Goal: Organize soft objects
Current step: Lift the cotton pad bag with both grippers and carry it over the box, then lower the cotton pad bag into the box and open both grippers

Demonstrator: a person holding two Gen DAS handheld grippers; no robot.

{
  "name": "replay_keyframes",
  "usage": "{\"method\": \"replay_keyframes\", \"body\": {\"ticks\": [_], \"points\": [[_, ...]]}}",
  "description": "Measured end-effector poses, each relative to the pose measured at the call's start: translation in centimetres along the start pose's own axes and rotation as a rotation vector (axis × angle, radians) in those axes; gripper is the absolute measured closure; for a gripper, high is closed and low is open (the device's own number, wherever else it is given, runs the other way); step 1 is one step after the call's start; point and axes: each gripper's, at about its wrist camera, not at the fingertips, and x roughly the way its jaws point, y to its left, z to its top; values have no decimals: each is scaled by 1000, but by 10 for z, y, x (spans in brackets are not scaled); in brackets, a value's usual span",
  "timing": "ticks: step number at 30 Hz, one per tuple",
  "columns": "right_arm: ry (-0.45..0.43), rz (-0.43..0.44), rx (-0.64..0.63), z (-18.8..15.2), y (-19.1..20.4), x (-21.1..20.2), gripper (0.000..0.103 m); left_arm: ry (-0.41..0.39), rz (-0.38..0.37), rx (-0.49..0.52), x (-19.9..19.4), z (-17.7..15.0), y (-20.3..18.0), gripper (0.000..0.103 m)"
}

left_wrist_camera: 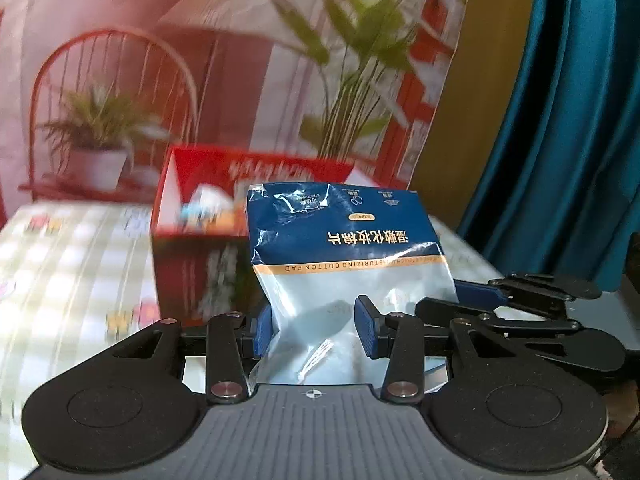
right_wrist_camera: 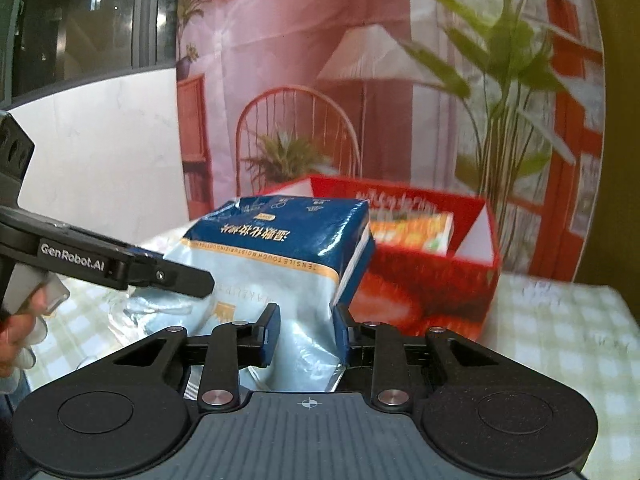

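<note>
While both my tongs, left gripper and right gripper, pinch the cotton pad pack above the checked tablecloth, the red box stands open just behind it.

One cotton-pad pack, one red box — and two tongs, one per hand.

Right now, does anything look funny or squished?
Yes. The cotton pad bag is upside down, so its writing reads inverted, and its clear end is pinched and crumpled between the left gripper and right gripper.
</note>
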Motion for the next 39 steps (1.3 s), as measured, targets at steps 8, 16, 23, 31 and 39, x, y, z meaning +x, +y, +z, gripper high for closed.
{"method": "replay_keyframes", "body": {"ticks": [8,16,23,31,39], "points": [[-43,-51,-25,64,-39,29,76,-50,-53,12,32,69,4,58],[-29,-120,-33,104,-77,80,77,-46,-94,20,91,115,21,58],[106,-156,-61,94,-99,135,77,105,-82,2,159,106,39,58],[238,-165,-114,77,-104,166,77,237,-67,-3,207,92,48,58],[273,-185,-148,74,-108,176,76,271,-44,11,223,91,41,58]]}}
